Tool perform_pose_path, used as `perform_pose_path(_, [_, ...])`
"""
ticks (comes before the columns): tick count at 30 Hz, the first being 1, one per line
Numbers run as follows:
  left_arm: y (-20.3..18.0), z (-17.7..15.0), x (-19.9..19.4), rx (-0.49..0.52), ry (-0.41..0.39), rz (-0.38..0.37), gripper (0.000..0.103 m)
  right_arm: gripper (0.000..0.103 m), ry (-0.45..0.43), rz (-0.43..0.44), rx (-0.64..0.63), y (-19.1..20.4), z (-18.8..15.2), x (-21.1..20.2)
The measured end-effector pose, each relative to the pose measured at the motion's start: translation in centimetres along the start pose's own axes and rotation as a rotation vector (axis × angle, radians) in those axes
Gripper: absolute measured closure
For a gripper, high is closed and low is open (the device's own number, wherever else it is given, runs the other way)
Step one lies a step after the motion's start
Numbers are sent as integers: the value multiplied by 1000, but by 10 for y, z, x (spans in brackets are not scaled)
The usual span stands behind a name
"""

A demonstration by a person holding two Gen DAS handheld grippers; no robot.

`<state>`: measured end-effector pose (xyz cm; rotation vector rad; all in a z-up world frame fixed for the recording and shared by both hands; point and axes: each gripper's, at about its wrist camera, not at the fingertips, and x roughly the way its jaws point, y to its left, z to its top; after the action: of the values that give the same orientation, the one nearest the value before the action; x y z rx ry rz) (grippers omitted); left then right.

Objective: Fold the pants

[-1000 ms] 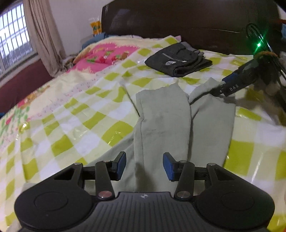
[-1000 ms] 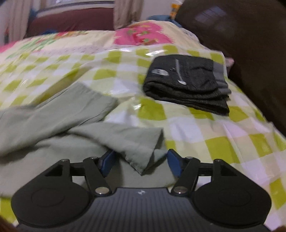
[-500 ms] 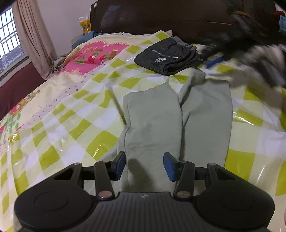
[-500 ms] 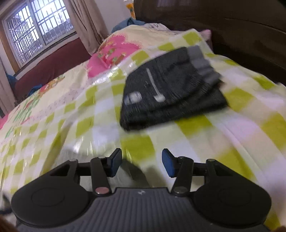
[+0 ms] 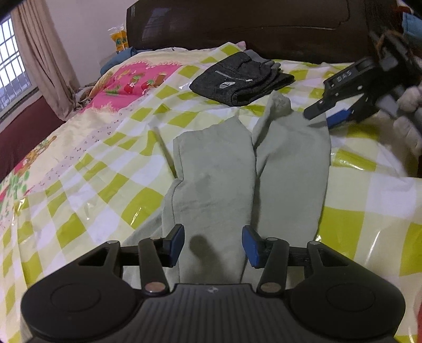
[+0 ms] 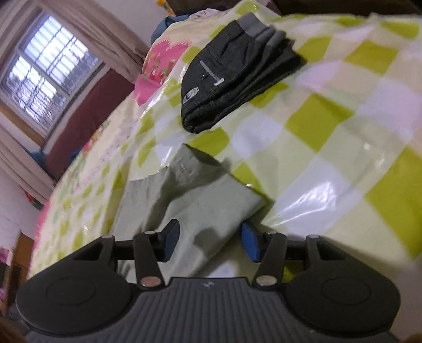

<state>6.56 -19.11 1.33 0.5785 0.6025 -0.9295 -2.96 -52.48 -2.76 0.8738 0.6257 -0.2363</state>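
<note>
On the bed: the grey-green pants point(image 5: 245, 168) lie flat on the checked sheet point(image 5: 87, 184), filling the middle of the left wrist view, legs side by side and running toward the top of the frame.
Left gripper point(image 5: 213, 245): bottom centre of its own view, aimed down over the near part of the pants; jaws spread and widening, cloth lying under the gap, pads pressing nothing.
Right gripper point(image 5: 325, 113): upper right of the left wrist view, held by a hand in a pale glove point(image 5: 406, 105), tips just beside the far end of the right-hand leg; whether they touch it cannot be told.
Right gripper, own view point(image 6: 209, 244): the whole frame is tilted, window point(image 6: 44, 79) at upper left; jaws apart, a leg end point(image 6: 195, 200) lying in the gap, neither pad clearly on it.
Dark clothes point(image 5: 241, 77): folded pile near the top centre, beyond the leg ends, close to but apart from the pants.
Headboard point(image 5: 250, 23): dark, across the top edge.
</note>
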Motion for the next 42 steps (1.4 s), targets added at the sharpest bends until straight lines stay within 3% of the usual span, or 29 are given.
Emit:
perform_pose_path(1, [-1,0,0,-1,2,0,40,55,-10,28,30,-2,0,7])
perform_pose_path(3, [-3,1,1,6,5,7,40,97,-13,78,111,-7,2,19])
perform_pose_path(4, [-4,3,0,11,2,10,40,99,-16,103,172,-10,3,21])
perform_pose_path(6, [-6,8,-5,22,-18,17,40,100,-97,160,175,-8,8,5])
perform_pose_path(9, [-7,15,-12,21,-57,8,40,100,-228,157,107,-3,13,-42])
perform_pose_path(12, [-13,18,-8,17,-76,-10,36,100,-253,31,104,-25,12,-68])
perform_pose_path(15, [-23,14,3,21,-55,-43,35,94,-135,-137,101,-45,5,-55])
perform_pose_path(16, [-26,12,5,28,-44,-47,35,96,-124,-153,106,-48,1,-55])
perform_pose_path(18, [-31,7,5,43,-35,-53,35,90,-163,-177,94,-45,-1,-65])
perform_pose_path(19, [-32,6,4,43,-35,-58,35,82,-206,-231,65,-38,0,-73])
perform_pose_path(21, [-31,3,3,35,-34,-63,35,77,-281,-339,-34,-19,2,-81])
perform_pose_path(23, [-30,3,5,24,-35,-61,35,77,-305,-334,-139,5,7,-83])
perform_pose_path(25, [-29,4,10,-13,-34,-66,35,70,-253,-255,-228,34,12,-67])
perform_pose_path(27, [-29,5,13,-46,-37,-82,35,55,-171,-154,-314,70,12,-37])
perform_pose_path(32, [-37,2,13,-34,-45,-86,35,49,33,-43,-459,152,-6,63])
perform_pose_path(35, [-38,-2,9,-39,-57,-84,35,48,110,-88,-407,173,-8,118])
perform_pose_path(38, [-34,-4,6,-60,-61,-78,35,47,123,-217,-433,183,-7,162])
perform_pose_path(40, [-30,-7,5,-79,-55,-74,35,55,95,-303,-491,179,-12,176])
perform_pose_path(41, [-29,-8,3,-85,-55,-72,35,61,91,-305,-479,174,-10,173])
perform_pose_path(42, [-27,-10,1,-89,-60,-70,35,80,91,-292,-460,168,-9,164])
